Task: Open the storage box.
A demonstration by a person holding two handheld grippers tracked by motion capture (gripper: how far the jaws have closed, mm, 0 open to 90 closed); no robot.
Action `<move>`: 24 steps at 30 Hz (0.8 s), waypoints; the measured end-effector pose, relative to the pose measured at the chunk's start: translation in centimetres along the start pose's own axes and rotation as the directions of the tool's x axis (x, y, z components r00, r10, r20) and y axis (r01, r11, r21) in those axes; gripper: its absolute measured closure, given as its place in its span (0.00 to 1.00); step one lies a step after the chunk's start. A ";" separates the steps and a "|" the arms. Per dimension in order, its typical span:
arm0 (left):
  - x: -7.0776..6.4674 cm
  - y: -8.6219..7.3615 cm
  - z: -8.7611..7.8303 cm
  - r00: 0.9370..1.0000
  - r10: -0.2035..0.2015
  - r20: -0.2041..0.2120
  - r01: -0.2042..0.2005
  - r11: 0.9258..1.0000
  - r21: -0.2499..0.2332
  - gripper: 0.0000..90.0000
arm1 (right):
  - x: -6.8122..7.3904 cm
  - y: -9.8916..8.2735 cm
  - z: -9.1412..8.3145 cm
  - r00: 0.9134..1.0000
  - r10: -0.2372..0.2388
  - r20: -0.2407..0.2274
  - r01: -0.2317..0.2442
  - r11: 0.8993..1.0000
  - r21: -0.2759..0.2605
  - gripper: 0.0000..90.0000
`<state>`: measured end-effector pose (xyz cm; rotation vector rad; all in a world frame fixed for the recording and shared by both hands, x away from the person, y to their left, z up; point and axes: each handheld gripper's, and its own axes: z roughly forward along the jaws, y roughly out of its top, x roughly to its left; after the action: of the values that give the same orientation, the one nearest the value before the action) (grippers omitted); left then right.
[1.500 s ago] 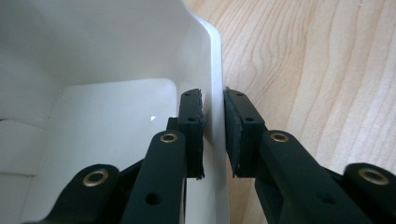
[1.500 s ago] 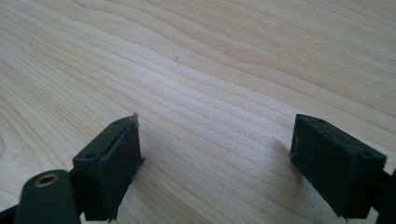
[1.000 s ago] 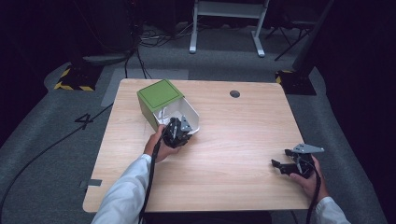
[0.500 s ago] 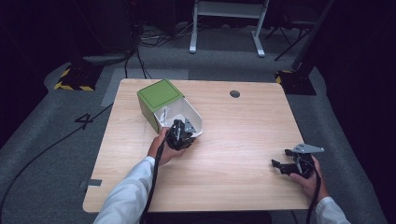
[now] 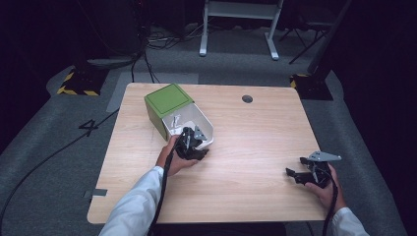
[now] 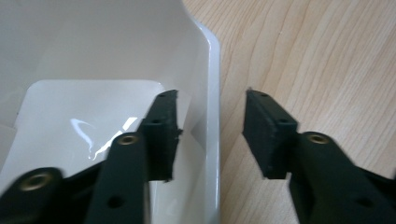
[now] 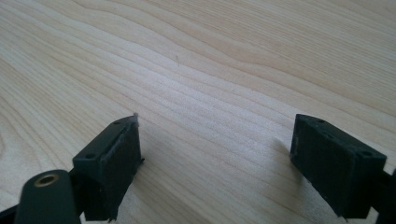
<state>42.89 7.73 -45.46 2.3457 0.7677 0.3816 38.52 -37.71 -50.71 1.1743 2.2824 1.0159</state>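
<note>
The left gripper (image 6: 212,135), its jaws just opening and straddling the white bin's (image 6: 212,70) wall untouched, could tip it if lifted crookedly.

Stood on the worktop (image 5: 246,147) toward its far left: a box (image 5: 166,105) with a white tray (image 5: 204,125) jutting from its near right side. Straddled the tray's near wall (image 6: 212,116): left gripper (image 5: 189,145), one jaw inside, one over the wood, neither touching it. Rested near the right front corner, well apart from both: right gripper (image 5: 307,175). Sat near the far edge, right of the box: a cable hole (image 5: 247,99).
</note>
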 end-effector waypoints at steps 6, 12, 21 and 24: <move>-0.3 0.4 -1.0 1.000 -0.016 -0.026 0.015 0.999 -0.045 0.33 | 0.0 0.0 0.0 1.000 0.001 -0.001 -0.001 1.000 0.000 0.18; -0.4 1.0 -2.5 0.999 -0.015 -0.036 0.011 0.993 -0.115 0.23 | 0.0 0.0 0.0 1.000 0.001 -0.001 -0.001 1.000 0.000 0.18; -0.6 1.0 -4.6 0.997 0.006 -0.082 -0.021 0.983 -0.184 0.18 | 0.0 0.0 0.0 1.000 0.001 -0.001 -0.001 1.000 0.000 0.18; -0.7 0.8 -5.5 0.993 0.043 -0.114 -0.064 0.979 -0.191 0.18 | 0.0 0.0 0.0 1.000 0.001 -0.001 -0.001 1.000 0.000 0.18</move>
<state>40.20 9.40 -40.84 2.1792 0.6858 0.5858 38.52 -37.70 -50.71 1.1750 2.2827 1.0173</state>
